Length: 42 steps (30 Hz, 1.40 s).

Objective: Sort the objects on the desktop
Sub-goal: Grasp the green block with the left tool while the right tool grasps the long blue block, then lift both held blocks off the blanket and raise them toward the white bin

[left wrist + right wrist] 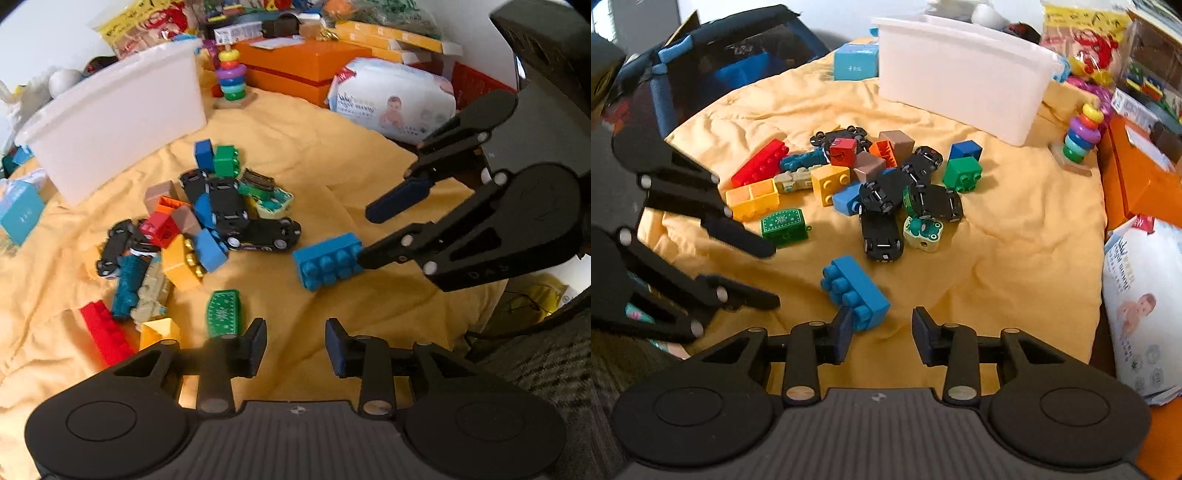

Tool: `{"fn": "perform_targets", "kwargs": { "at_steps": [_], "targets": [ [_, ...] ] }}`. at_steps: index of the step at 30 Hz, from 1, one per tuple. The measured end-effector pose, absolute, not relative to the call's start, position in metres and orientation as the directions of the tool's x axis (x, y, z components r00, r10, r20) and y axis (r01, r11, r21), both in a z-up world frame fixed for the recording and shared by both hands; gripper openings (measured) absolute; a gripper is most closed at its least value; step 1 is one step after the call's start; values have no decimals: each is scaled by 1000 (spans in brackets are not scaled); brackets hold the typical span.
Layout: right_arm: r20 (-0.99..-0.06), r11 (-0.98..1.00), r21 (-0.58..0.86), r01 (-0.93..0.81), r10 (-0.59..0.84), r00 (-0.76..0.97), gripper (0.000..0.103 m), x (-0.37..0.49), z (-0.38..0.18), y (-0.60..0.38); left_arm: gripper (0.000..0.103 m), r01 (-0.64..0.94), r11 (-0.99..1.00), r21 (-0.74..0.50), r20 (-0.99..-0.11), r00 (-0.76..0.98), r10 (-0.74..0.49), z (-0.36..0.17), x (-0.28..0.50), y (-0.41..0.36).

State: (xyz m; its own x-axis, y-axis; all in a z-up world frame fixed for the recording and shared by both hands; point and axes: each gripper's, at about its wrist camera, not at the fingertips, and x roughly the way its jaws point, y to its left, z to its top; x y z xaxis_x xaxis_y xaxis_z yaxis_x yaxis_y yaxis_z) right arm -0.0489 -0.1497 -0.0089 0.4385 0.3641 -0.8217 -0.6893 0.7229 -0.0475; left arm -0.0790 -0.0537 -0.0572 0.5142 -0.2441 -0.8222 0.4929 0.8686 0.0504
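Observation:
A pile of toys (207,225) lies on the yellow cloth (332,173): black toy cars (881,232), coloured bricks and a green frog (923,232). One light blue brick (327,262) (855,291) lies apart on the cloth. My right gripper (882,338) (367,236) stands open just behind it. The brick's near end is next to that gripper's left finger (844,336), not squeezed. My left gripper (295,347) (774,276) is open and empty over bare cloth, near a green chest-shaped toy (223,314). A white plastic bin (110,122) (960,81) stands behind the pile.
A ring-stacking toy (231,79) and an orange box (306,66) stand at the back. A pack of wipes (395,99) lies by the cloth's edge. A small blue box (855,66) sits beside the bin. A dark bag (713,62) lies off the cloth.

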Motion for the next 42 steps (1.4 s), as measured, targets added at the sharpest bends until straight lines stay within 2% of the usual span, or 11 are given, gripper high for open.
{"fn": "perform_targets", "kwargs": {
  "at_steps": [7,9,11,14,19,21,23,25,32,36,42],
  "targets": [
    [-781,589,-92,-803,457,426,37,-63,3,-141,40,358,934,1,-773,593,-226,-39,-76,-22],
    [-789,535,-86,-841,479,385,27,-64,2,-135,40,326,945,17,-782,593,-190,-42,-69,-18],
    [-805,500,-65,-864,486,342,25,-61,-2,-131,40,283,959,19,-790,592,-159,-45,-61,-12],
    [-836,502,-76,-862,439,329,24,-55,-13,-125,40,267,961,-71,-800,560,-215,-49,-49,-1],
    [-827,522,-133,-842,409,385,28,-45,-15,-124,39,276,946,-172,-815,499,-294,-64,-40,-4],
    [-831,520,-143,-842,399,388,36,-43,-18,-123,36,280,942,-183,-825,477,-302,-71,-39,-6],
    [-832,520,-153,-840,392,394,37,-43,-22,-122,32,296,943,-154,-825,487,-287,-73,-42,-11],
    [-828,531,-169,-831,381,412,35,-42,-27,-121,22,319,942,-101,-823,506,-259,-72,-45,-17],
    [-829,586,-94,-805,401,388,30,-31,-25,-126,21,390,919,52,-813,552,-188,-65,-58,-31],
    [-820,619,9,-785,454,348,30,-31,-9,-128,21,400,904,149,-792,595,-133,-53,-66,-30],
    [-853,678,76,-731,424,304,30,-22,-26,-121,24,426,883,197,-811,576,-98,-71,-63,-37]
  ]
}}
